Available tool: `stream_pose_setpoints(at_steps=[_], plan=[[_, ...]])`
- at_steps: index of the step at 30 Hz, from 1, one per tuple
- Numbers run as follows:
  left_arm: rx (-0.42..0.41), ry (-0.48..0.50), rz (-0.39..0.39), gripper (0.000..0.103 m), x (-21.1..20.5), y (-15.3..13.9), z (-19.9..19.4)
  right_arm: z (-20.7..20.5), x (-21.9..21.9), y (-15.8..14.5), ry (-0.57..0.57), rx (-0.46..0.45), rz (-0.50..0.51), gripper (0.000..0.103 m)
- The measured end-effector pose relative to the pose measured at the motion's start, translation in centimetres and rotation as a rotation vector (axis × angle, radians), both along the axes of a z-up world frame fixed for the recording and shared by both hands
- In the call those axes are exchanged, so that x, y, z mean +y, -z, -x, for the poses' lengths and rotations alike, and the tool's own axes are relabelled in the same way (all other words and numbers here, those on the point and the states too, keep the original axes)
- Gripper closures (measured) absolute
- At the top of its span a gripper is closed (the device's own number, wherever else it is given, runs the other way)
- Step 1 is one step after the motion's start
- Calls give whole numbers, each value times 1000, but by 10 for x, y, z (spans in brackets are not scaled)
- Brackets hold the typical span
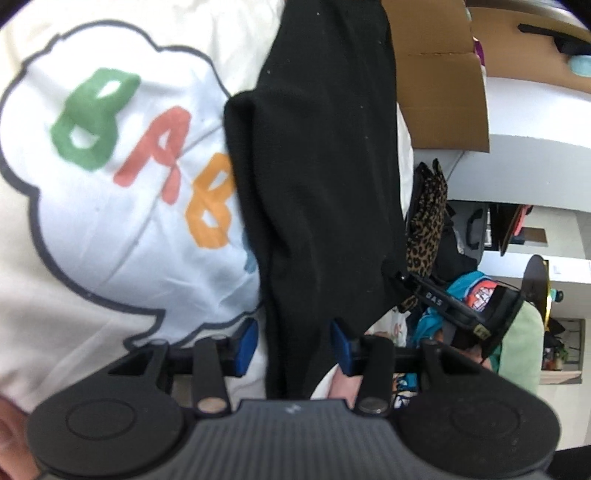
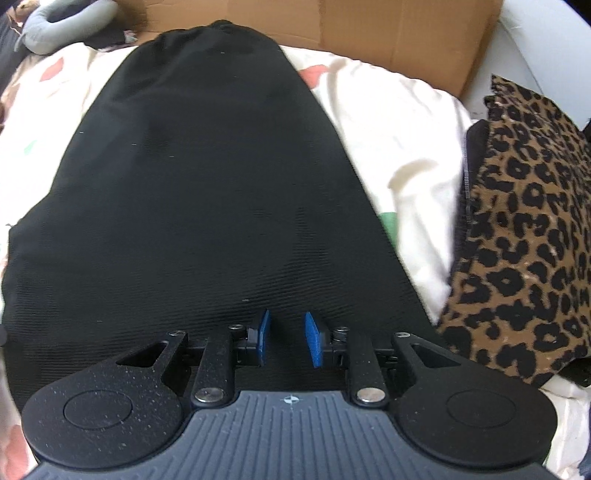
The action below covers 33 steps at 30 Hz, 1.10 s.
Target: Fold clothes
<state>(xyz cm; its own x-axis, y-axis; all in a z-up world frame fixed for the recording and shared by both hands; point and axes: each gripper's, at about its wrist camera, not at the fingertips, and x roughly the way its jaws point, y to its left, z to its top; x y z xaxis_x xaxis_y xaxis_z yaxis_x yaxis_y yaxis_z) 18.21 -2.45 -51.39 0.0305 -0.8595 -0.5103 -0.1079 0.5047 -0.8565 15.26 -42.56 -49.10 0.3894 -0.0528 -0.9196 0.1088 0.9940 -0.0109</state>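
A black garment [image 1: 325,184] lies stretched out on a cream bedsheet [image 1: 55,314] printed with a cloud and coloured letters. In the left wrist view its narrow folded end runs between the blue pads [image 1: 245,345] of my left gripper [image 1: 293,345]. The jaws stand apart; the right pad touches the cloth's edge and a strip of sheet shows beside the left pad. In the right wrist view the black garment [image 2: 207,184] spreads wide and flat, and my right gripper [image 2: 288,339] points down over its near edge. Its jaws are narrowly apart with nothing pinched between them.
A leopard-print garment [image 2: 524,221] lies to the right on the sheet [image 2: 399,147]. A cardboard box [image 2: 406,29] stands behind the bed. A grey ring cushion [image 2: 62,22] sits at the far left. Bags and colourful clutter [image 1: 476,295] crowd the floor beside the bed.
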Motion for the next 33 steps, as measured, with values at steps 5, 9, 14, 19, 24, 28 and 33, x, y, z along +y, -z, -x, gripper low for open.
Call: stream_pose_setpoints(at_steps=[5,9,14,19,24,28,33], plan=[[58,4,46,71,2,15,7,0,-13,3,21,-1,22,75],[69,17,50,74,-3,19,12,0,-21,7,31,-5,13,76],[101,24,54,86,-6,27,12,2,-24,9,35,-14,-2,76],[117,10,68,90,-3,30,14,3,-26,10,41,-24,-14,76],[92,7,37,96,-6,25,17,3,-30,9,60,-48,-12,76],[71,22,-1,99,-9,14,16,4,-35,0,94,-71,-19,75],[42,54,-38,99,-10,-3,14,7,-43,-10,117,-125,17,74]])
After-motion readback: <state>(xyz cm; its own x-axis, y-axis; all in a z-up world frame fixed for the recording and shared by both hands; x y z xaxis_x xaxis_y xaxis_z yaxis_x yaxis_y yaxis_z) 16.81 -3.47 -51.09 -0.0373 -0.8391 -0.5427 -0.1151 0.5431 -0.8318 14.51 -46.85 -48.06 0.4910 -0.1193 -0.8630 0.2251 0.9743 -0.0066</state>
